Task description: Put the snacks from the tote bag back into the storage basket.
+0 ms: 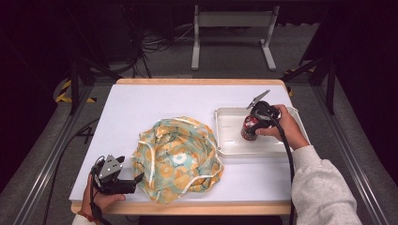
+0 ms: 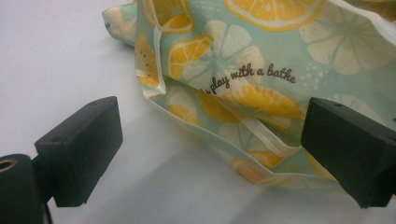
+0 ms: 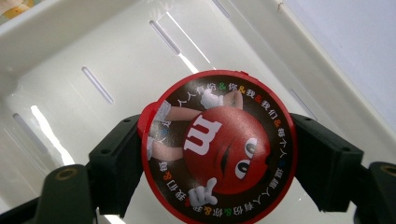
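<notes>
Here, gripping a red candy canister (image 3: pixel 218 144) between the right tongs (image 3: pixel 215 161), both black pads pressing against its round sides, printed lid facing up toward the right gripper view. Standing upright in the white tray (image 1: pixel 230 140), well over toward its right side in the high view (image 1: pixel 250 127), with a hand (image 1: pixel 281 126) wrapped around the right tongs (image 1: pixel 256 119) just above it. Showing slotted openings along the tray (image 3: pixel 84 51) floor beneath the canister.

Sitting wide apart and holding nothing at the near left corner of the white tabletop (image 1: pixel 141 103): the left tongs (image 1: pixel 136 180), pointing toward a crumpled cloth bag (image 1: pixel 178 159). Patterned with lemon slices on pale green, lying in a heap at the middle of the tabletop, just left of the tray. Reaching toward the bag's (image 2: pixel 261 70) folded hem in the left gripper view, with the left tongs (image 2: pixel 210 154) straddling its edge, one pad over bare tabletop and the other beside the fabric; contact there being too hard to tell.
</notes>
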